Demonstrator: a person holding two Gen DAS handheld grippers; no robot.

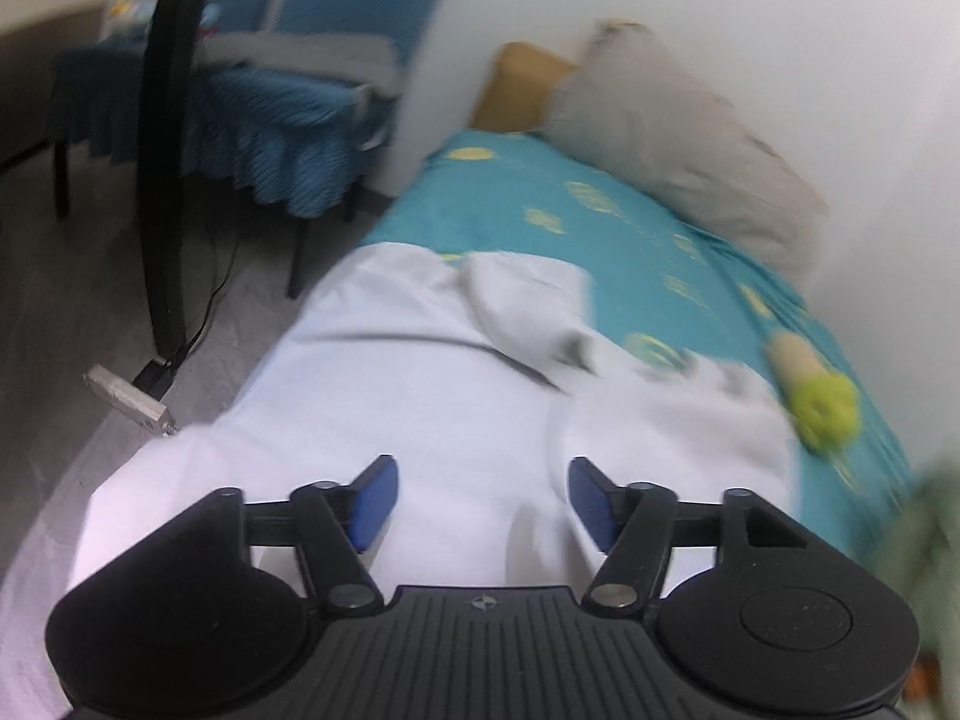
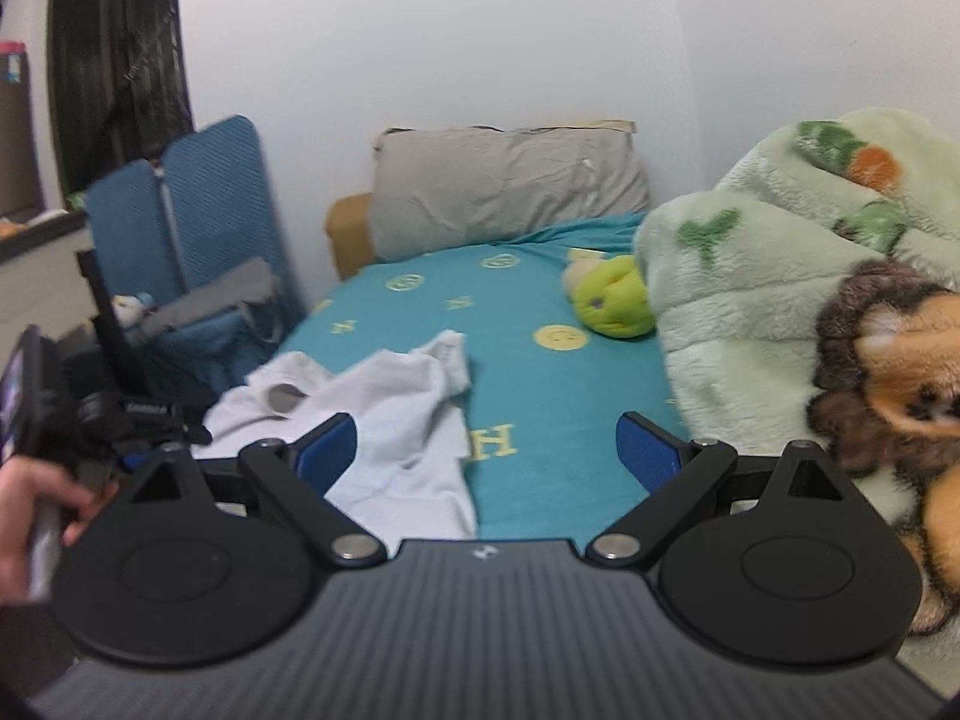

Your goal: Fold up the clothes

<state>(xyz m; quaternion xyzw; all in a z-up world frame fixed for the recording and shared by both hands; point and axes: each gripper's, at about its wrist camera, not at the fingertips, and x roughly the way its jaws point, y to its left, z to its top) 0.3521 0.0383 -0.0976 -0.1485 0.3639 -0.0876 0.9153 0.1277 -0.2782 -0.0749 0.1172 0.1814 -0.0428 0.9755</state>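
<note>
Fold barely started, both grippers empty.
White shirt [image 2: 384, 420] lies rumpled on the teal bedsheet [image 2: 540, 372], sleeve flipped inward; left gripper [image 1: 480, 504] and right gripper [image 2: 489, 450] open, jaws apart, nothing held.

A bed [image 2: 528, 324] with a teal sheet and the things lying on it.

The sheet is printed with pale yellow round marks and letters. A white garment [image 2: 384, 414] lies crumpled on the near left part of the bed, one end reaching toward the middle; in the left wrist view the same cloth [image 1: 384, 396] spreads wide and hangs over the bed's near edge. A grey pillow [image 2: 510, 186] lies at the far end against the wall. A yellow-green soft toy [image 2: 615, 300] rests on the sheet at the right, touching a pale green fleece blanket [image 2: 750, 276] heaped along the right side. A brown and orange plush lion [image 2: 882, 372] lies against the blanket nearer the camera.
</note>
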